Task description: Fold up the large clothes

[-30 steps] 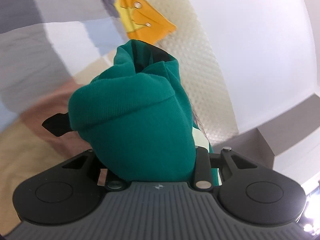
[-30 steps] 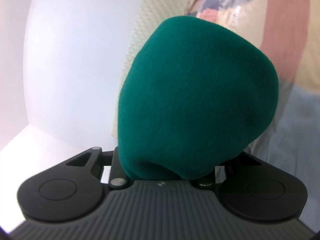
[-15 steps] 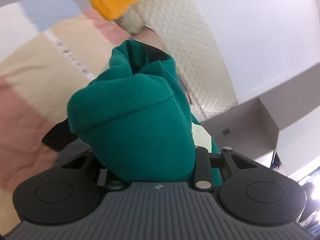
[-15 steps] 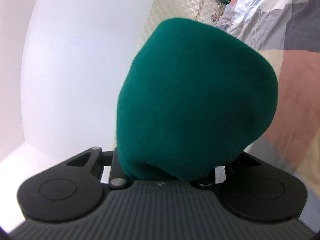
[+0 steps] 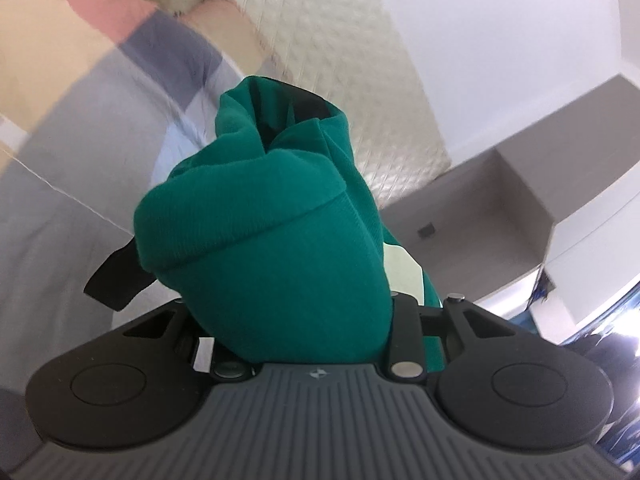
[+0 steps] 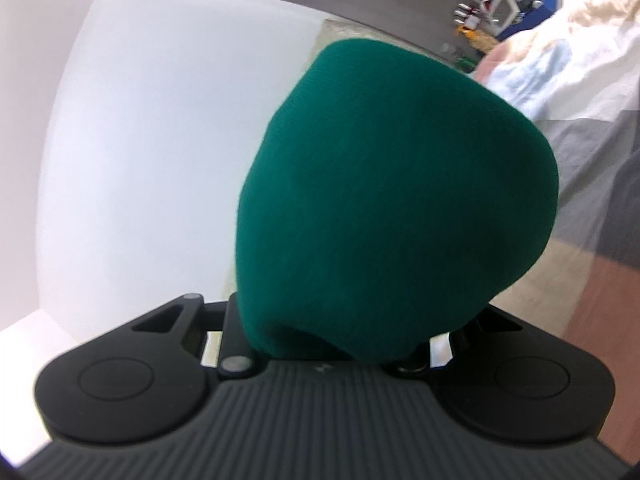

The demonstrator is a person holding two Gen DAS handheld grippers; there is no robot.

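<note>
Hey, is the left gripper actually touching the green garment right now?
Touching. The left wrist view shows the green garment bunched between the left gripper's jaws, cloth pressed against one finger and wrapped over the other.

left gripper (image 5: 276,200): clamped on green cloth (image 5: 272,264) (fingers mostly buried)
right gripper (image 6: 396,200): clamped on cloth too

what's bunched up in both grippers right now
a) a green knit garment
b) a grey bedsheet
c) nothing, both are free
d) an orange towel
a: the green knit garment fills the left gripper, and the same green fabric covers the fingers of the right gripper, hiding them in that view.
</note>
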